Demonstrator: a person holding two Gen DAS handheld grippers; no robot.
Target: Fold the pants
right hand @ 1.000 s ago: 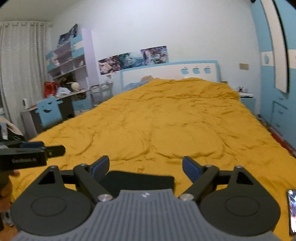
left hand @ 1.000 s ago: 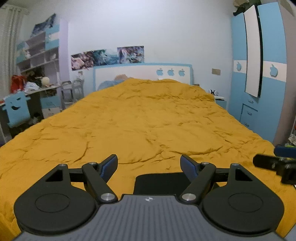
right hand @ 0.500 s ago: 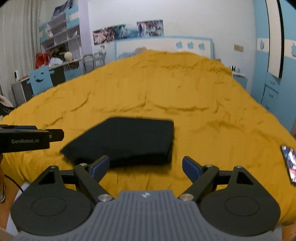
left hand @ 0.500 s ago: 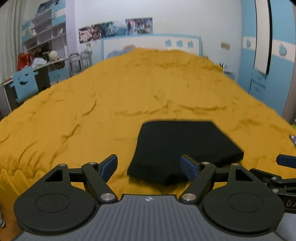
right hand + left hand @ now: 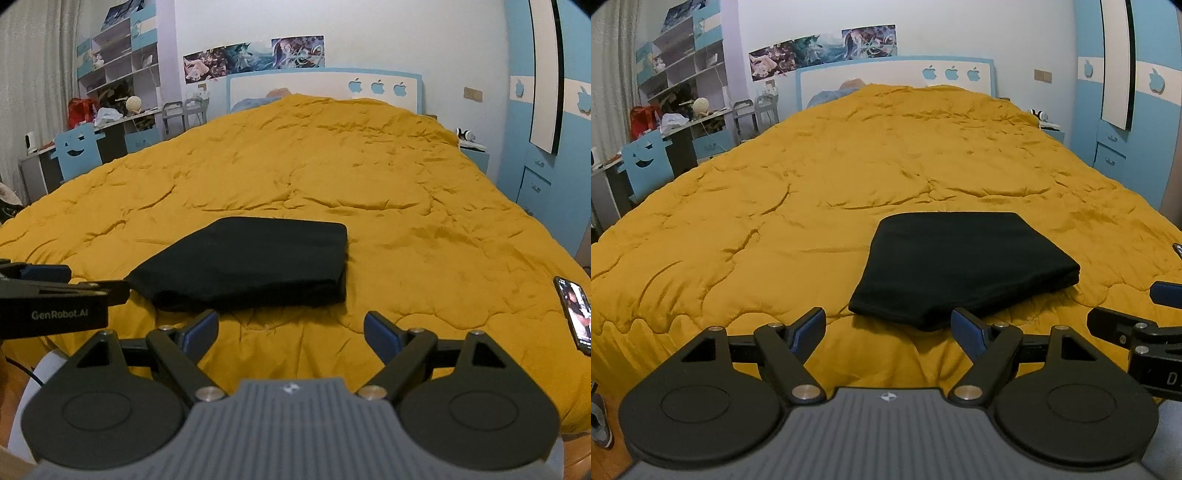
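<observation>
The black pants (image 5: 960, 266) lie folded in a compact flat stack on the orange quilt (image 5: 849, 177) near the bed's front edge; they also show in the right wrist view (image 5: 251, 262). My left gripper (image 5: 888, 326) is open and empty, held just short of the stack's near edge. My right gripper (image 5: 291, 330) is open and empty, also just short of the stack. Each gripper shows at the side of the other's view, apart from the pants.
A phone (image 5: 574, 314) lies on the quilt at the right, near the bed edge. A blue wardrobe (image 5: 1137, 92) stands on the right. A desk with a blue chair (image 5: 646, 162) and shelves stand on the left. The white headboard (image 5: 897, 77) is far back.
Both grippers have risen and pulled back from the bed edge. The folded pants, mostly hidden behind the grippers a second ago, now show whole in both views. The pants have not moved.
</observation>
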